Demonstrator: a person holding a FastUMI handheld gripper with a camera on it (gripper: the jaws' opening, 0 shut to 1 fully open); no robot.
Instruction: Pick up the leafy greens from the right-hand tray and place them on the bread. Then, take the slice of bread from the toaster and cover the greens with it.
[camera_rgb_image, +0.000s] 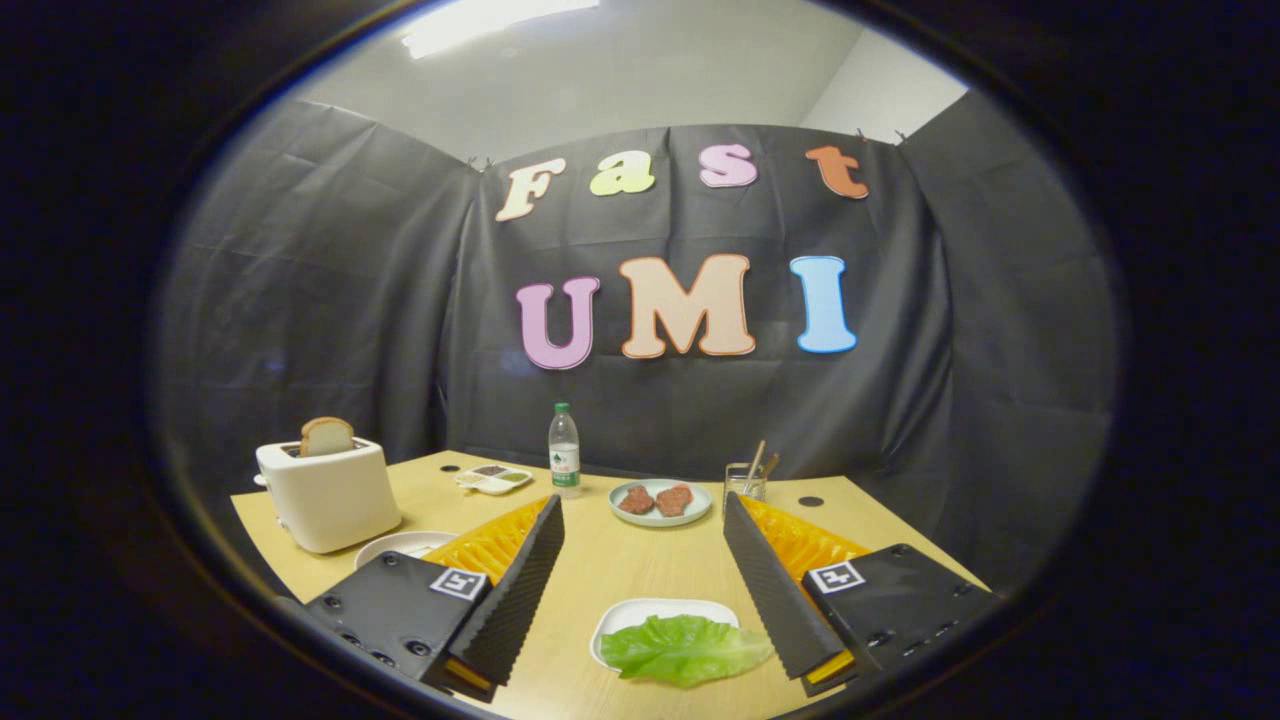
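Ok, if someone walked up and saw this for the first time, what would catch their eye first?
Most likely the bright green lettuce leaf on its white tray, lying between the open fingers of the gripper and touched by neither. Next, the white toaster off to the left beyond the fingers, with a slice of bread sticking up from its slot. Farther back sits a plate with two reddish-brown pieces, beside a water bottle.
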